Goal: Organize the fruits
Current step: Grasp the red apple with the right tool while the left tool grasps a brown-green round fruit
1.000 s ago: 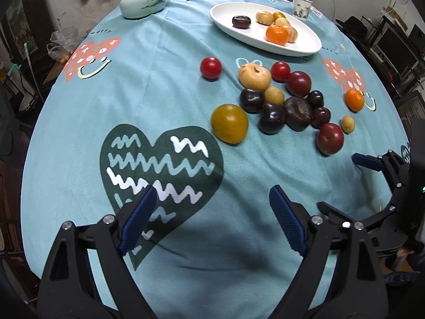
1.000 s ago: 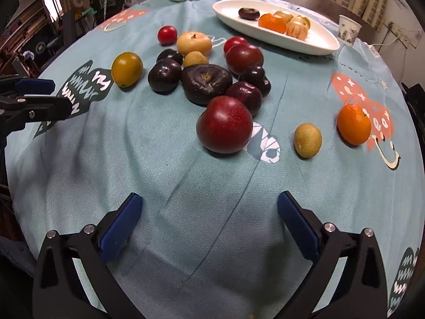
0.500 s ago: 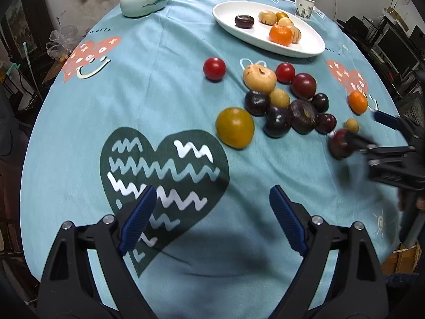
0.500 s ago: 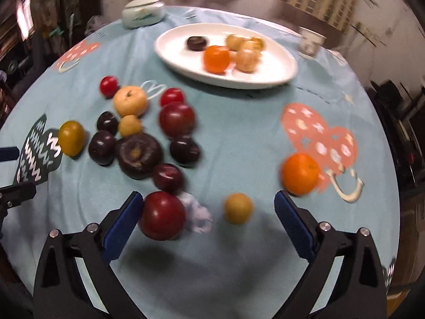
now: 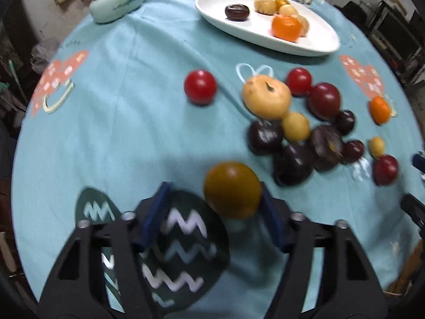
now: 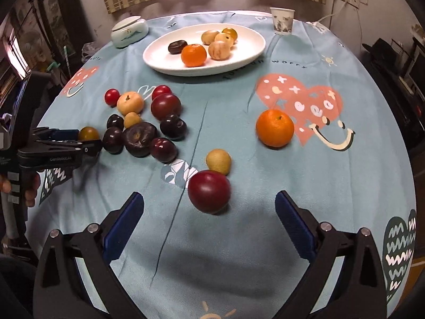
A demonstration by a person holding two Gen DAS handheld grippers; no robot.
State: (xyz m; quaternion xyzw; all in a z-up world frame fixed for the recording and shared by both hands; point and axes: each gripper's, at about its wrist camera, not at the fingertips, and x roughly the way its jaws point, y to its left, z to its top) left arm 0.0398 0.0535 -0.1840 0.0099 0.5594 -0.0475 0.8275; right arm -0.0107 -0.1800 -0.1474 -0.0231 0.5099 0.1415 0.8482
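Teal cloth (image 6: 225, 252) printed with hearts and smiley faces covers the round table, where your fruit lies partly sorted. Farthest from you, the white oval plate (image 6: 247, 53) holds a tangerine (image 6: 193, 55), a dark plum (image 6: 177, 47) and four pale yellow fruits. Beside the plate on the far edge sit a lidded celadon dish (image 6: 129, 31) and a paper cup (image 6: 282, 20).

Your left gripper (image 5: 215, 216) hovers low over the dark green heart print (image 5: 183, 250), its blue-padded jaws spread apart. The yellow-brown fruit (image 5: 232, 189) sits at the fingertips, close against the right pad; whether it touches is lost in motion blur. Your right gripper (image 6: 209, 226) stands wide apart too, holding nothing, with a large red plum (image 6: 209, 191) on the cloth just ahead of its fingertips and a small yellow fruit (image 6: 218, 161) touching or nearly touching that plum behind it.

Between the grippers and the plate, the main cluster (image 6: 144, 127) stays unsorted: dark plums, a wrinkled dark fruit, a pale apple-like fruit and red ones packed close together. One red tomato-like fruit (image 5: 200, 87) lies apart to the cluster's left. A loose orange (image 6: 275, 127) rests on the edge of the pink heart print (image 6: 300, 103), well apart from the rest.
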